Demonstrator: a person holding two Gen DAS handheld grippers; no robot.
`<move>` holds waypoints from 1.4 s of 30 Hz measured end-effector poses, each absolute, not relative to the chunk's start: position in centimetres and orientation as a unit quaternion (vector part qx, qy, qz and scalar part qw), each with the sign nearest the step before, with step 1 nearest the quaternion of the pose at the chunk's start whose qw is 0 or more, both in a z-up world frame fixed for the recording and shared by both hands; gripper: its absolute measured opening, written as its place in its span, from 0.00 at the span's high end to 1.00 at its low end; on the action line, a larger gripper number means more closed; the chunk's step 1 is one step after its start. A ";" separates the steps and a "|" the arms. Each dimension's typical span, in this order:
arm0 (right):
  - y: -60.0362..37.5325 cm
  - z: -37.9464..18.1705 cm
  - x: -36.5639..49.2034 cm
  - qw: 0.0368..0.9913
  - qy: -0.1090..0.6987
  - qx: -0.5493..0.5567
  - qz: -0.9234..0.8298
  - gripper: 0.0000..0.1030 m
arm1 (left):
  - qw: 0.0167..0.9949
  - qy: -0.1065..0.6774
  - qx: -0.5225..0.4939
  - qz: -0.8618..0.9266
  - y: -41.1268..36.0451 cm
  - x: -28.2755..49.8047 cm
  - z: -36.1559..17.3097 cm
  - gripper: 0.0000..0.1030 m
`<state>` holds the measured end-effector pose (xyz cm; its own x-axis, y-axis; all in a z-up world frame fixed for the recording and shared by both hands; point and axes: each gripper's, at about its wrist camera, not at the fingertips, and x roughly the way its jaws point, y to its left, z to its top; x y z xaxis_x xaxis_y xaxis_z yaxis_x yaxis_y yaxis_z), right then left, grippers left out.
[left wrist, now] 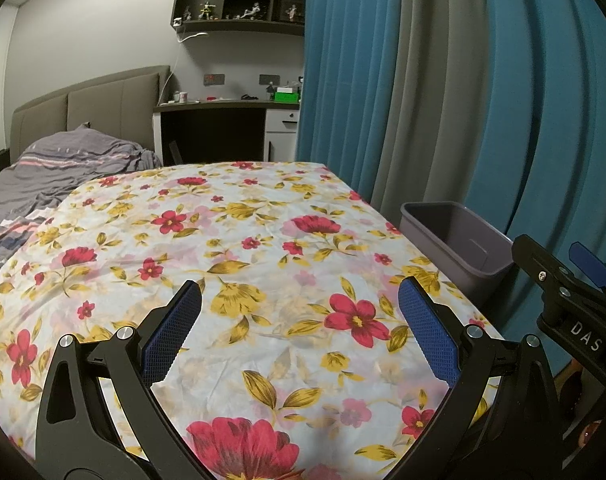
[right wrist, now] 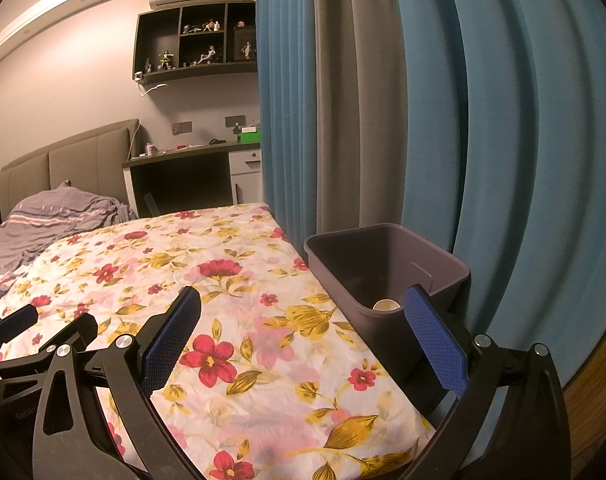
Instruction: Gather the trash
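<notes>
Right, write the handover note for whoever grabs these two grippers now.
Left gripper: open, empty, hovering over the floral tablecloth.
Right gripper: open, empty, over the table's right edge near the grey bin.
The bin stands beside the table on its right, in front of the curtain. A small pale round item, possibly a cup, lies at its bottom.
Done: at least that one item is in the bin.
Left: no trash shows on the visible cloth; check out-of-view areas before finishing.
</notes>
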<state>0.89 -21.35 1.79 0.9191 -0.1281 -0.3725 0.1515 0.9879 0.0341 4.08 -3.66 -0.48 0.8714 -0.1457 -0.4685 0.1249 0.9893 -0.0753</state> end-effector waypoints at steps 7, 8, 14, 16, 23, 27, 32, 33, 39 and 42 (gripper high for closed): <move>-21.4 1.8 0.9 0.979 0.187 0.031 -0.071 0.05 | 0.967 0.243 -0.021 -0.071 -3.7 4.1 -0.4 0.06; -21.4 1.8 0.9 0.979 0.187 0.032 -0.072 0.05 | 0.967 0.243 -0.021 -0.070 -3.7 4.1 -0.4 0.06; -21.4 1.9 0.9 0.979 0.188 0.032 -0.072 0.05 | 0.967 0.244 -0.021 -0.070 -3.7 4.1 -0.5 0.06; -21.4 1.9 0.9 0.979 0.188 0.032 -0.072 0.05 | 0.967 0.244 -0.021 -0.070 -3.7 4.1 -0.5 0.06; -21.5 1.9 0.9 0.979 0.187 0.032 -0.073 0.05 | 0.967 0.244 -0.019 -0.074 -4.1 4.1 -0.4 0.06; -21.5 2.0 0.8 0.979 0.187 0.034 -0.074 0.05 | 0.967 0.244 -0.019 -0.075 -4.3 4.1 -0.4 0.06; -21.6 2.0 0.8 0.979 0.186 0.034 -0.073 0.05 | 0.967 0.244 -0.019 -0.074 -4.3 4.1 -0.4 0.06; -21.6 2.0 0.8 0.979 0.187 0.034 -0.073 0.05 | 0.967 0.244 -0.020 -0.075 -4.3 4.1 -0.4 0.06; -21.6 2.0 0.8 0.979 0.187 0.034 -0.074 0.05 | 0.967 0.243 -0.019 -0.075 -4.5 4.1 -0.3 0.06; -21.7 2.1 0.9 0.979 0.186 0.036 -0.076 0.05 | 0.967 0.243 -0.018 -0.077 -4.7 4.2 -0.3 0.06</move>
